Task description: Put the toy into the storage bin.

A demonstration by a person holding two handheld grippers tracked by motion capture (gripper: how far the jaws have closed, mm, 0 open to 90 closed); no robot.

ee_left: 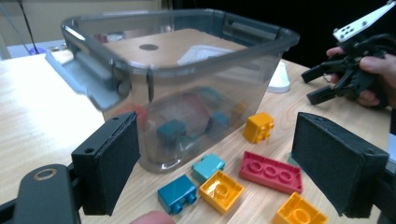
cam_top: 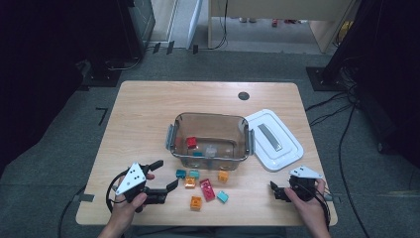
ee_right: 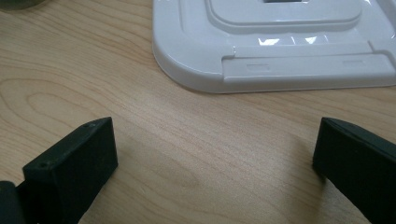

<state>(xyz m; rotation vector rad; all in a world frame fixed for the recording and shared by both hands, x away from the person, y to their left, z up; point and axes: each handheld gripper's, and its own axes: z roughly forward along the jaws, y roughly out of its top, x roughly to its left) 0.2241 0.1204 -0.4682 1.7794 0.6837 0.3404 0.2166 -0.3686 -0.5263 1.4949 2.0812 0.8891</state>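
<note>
Left gripper (cam_top: pixel 165 174) is spread and empty, low by the loose bricks (cam_top: pixel 207 189) near the surface's front edge, lined up to pick one for the clear bin (cam_top: pixel 210 141) just behind them. Right gripper (cam_top: pixel 273 191) rests spread and empty near the front right corner, beside the white lid (cam_top: pixel 274 140), set aside so the bin stays open.

A pale wooden table (cam_top: pixel 148 114) is standing on grey carpet (cam_top: pixel 59 163), with black cables (cam_top: pixel 341 144) trailing across the floor at the right. Dark equipment (cam_top: pixel 59 44) is looming at both sides, and light wooden furniture (cam_top: pixel 277 15) is sitting beyond.
</note>
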